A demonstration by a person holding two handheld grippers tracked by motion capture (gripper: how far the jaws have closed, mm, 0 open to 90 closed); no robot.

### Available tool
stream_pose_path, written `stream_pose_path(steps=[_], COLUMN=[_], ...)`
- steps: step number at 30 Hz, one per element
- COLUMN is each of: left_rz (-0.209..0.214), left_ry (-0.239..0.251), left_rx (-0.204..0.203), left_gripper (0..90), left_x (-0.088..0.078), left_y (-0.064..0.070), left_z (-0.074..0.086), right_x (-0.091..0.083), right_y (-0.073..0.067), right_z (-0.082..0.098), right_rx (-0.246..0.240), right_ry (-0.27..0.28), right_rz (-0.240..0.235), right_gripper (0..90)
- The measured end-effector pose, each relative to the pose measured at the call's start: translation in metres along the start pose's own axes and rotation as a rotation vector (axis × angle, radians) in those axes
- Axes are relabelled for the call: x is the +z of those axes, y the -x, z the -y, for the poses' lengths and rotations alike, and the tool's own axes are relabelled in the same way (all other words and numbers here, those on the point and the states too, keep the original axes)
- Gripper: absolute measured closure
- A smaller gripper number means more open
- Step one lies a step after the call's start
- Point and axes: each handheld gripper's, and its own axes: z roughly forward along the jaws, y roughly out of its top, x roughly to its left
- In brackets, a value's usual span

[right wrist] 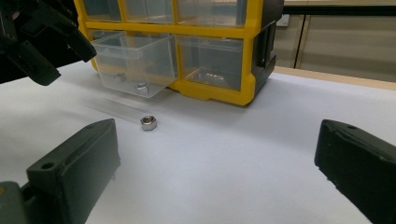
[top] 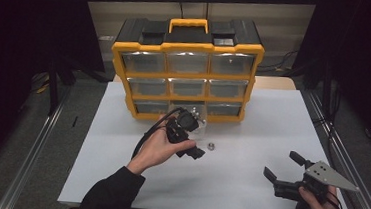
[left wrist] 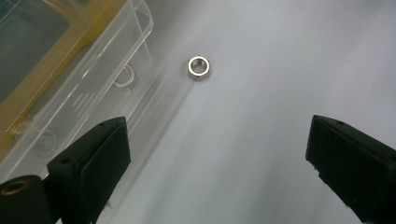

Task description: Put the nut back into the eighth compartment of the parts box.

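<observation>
A small steel hex nut (top: 210, 146) lies on the white table (top: 251, 140) just in front of a clear drawer (top: 198, 121) pulled out of the bottom row of a yellow and black organizer (top: 186, 69). My left gripper (top: 195, 146) hovers open over the table beside the nut, jaws pointing down. In the left gripper view the nut (left wrist: 199, 67) lies ahead of the wide-apart jaws, next to the drawer (left wrist: 93, 79), which holds other nuts (left wrist: 123, 77). My right gripper (top: 281, 166) rests open at the table's front right. Its view shows the nut (right wrist: 148, 122) and drawer (right wrist: 154, 60).
The organizer (right wrist: 252, 56) stands at the table's back middle with several clear drawers in three rows. The left gripper (right wrist: 42, 42) shows at the top left of the right gripper view. Metal rails run along both sides of the table.
</observation>
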Motion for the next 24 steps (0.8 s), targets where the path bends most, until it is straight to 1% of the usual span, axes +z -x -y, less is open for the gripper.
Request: stream_pose_path(steps=[1, 2, 3, 4, 5, 6, 7, 8, 9, 10, 11, 14, 16, 17, 19, 20, 21, 22, 23, 24], left_rz=[0.010, 0.020, 0.024, 0.023, 0.040, 0.051, 0.045, 0.039, 0.048, 0.051, 0.048, 0.059, 0.055, 0.062, 0.052, 0.054, 0.047, 0.053, 0.049, 0.045], left_ry=[0.004, -0.003, 0.002, -0.008, 0.000, 0.000, -0.002, -0.006, -0.014, -0.007, -0.014, -0.027, -0.034, -0.035, -0.053, -0.055, -0.055, -0.062, -0.068, -0.077], left_rx=[-0.001, 0.002, -0.004, 0.007, 0.000, 0.001, 0.014, 0.009, 0.015, 0.007, 0.014, 0.017, 0.010, 0.005, 0.015, 0.000, 0.004, -0.003, 0.002, -0.004], left_gripper=[6.2, 6.2, 6.4, 6.7, 6.7, 6.7, 6.8, 6.8, 7.0, 7.3, 7.2, 7.3, 7.0, 7.1, 7.6, 7.7, 9.5, 13.2, 15.0, 15.9], left_x=[0.002, 0.003, 0.004, 0.004, 0.006, 0.007, 0.008, 0.010, 0.011, 0.013, 0.014, 0.018, 0.021, 0.022, 0.025, 0.027, 0.028, 0.030, 0.032, 0.033], left_y=[0.001, 0.002, 0.003, 0.004, 0.005, 0.006, 0.006, 0.008, 0.008, 0.009, 0.009, 0.011, 0.011, 0.012, 0.012, 0.013, 0.012, 0.013, 0.013, 0.013], left_z=[0.000, -0.001, -0.001, -0.002, -0.002, -0.002, -0.003, -0.004, -0.004, -0.005, -0.005, -0.005, -0.005, -0.005, -0.006, -0.006, -0.006, -0.007, -0.007, -0.008], right_x=[0.000, 0.000, 0.000, 0.000, 0.000, 0.000, 0.000, 0.000, 0.000, 0.000, 0.000, 0.000, 0.000, 0.000, 0.000, 0.000, 0.000, 0.000, 0.000, 0.000], right_y=[0.000, 0.000, 0.000, 0.000, 0.000, 0.000, 0.000, 0.000, 0.000, 0.000, 0.000, 0.000, 0.000, 0.000, 0.000, 0.000, 0.000, 0.000, 0.000, 0.000], right_z=[0.000, 0.000, 0.000, 0.000, 0.000, 0.000, 0.000, 0.000, 0.000, 0.000, 0.000, 0.000, 0.000, 0.000, 0.000, 0.000, 0.000, 0.000, 0.000, 0.000], right_rx=[0.000, -0.001, -0.001, -0.001, -0.001, -0.001, -0.001, -0.001, -0.002, -0.002, -0.001, -0.001, 0.000, -0.001, -0.001, -0.001, -0.002, -0.001, 0.000, -0.002], right_ry=[0.000, 0.000, 0.000, 0.000, 0.000, 0.001, 0.000, 0.001, 0.001, 0.001, 0.002, 0.000, 0.002, 0.002, 0.002, 0.002, 0.002, 0.002, 0.002, 0.002], right_rz=[0.000, 0.000, -0.001, -0.001, -0.001, 0.001, -0.001, 0.001, 0.001, 0.001, 0.002, 0.000, 0.000, 0.000, 0.000, 0.000, 0.000, 0.000, 0.000, 0.000], right_gripper=[0.0, 0.0, 0.0, 0.0, 0.0, 0.0, 0.0, 0.0, 0.0, 0.0, 0.0, 0.0, 0.0, 0.0, 0.0, 0.0, 0.0, 0.0, 0.0, 0.0])
